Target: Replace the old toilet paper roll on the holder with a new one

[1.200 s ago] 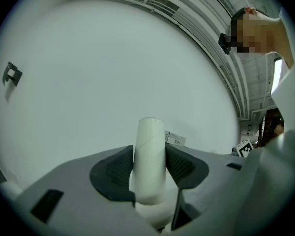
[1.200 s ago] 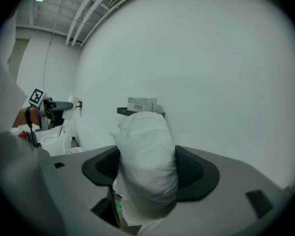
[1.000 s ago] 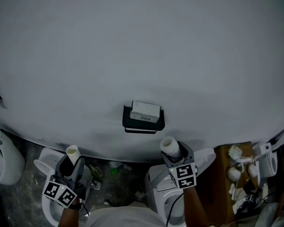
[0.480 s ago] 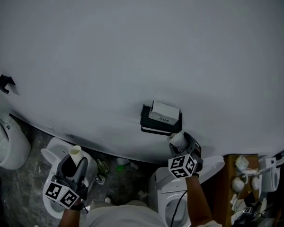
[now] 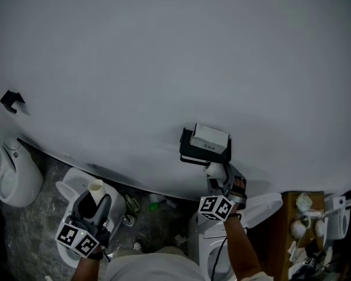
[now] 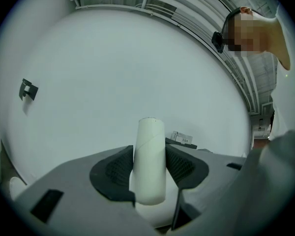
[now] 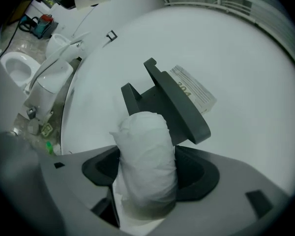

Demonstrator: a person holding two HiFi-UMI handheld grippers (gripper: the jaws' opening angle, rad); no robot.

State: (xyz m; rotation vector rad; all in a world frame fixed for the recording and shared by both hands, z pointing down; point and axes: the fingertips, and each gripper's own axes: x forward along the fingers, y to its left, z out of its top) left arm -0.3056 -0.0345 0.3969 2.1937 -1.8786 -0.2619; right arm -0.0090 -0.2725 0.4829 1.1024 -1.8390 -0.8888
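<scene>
Right gripper (image 5: 220, 181) has closed in on the wall since a second ago, when it sat lower and off to one side of the holder; its marker cube has also rolled round. Its jaws are clamped on the new roll (image 7: 147, 156), a soft white wrapped bundle standing up between the pads. The roll's tip now sits just under the holder (image 7: 173, 102); whether they touch, I can't tell. The holder is a dark bracket right ahead of the jaws, its flat plate tilted across the right gripper view. On top of it lies a pale tag (image 7: 195, 91), and it reads "304".

Left gripper (image 5: 93, 208), off to the right gripper's left and lower, is much where it was; its pads are pressed on the old cardboard tube (image 6: 149, 156), upright and bare.

Further out: plain white wall (image 5: 164, 63) ahead of both grippers; a small black hook (image 5: 11, 100) on it, far to the left gripper's left; a white toilet (image 5: 70, 187) below the left gripper and another (image 5: 266, 204) below the right; a white fixture (image 5: 14, 177) further left; a wooden shelf (image 5: 288, 215) of small white items off to the right gripper's right.
</scene>
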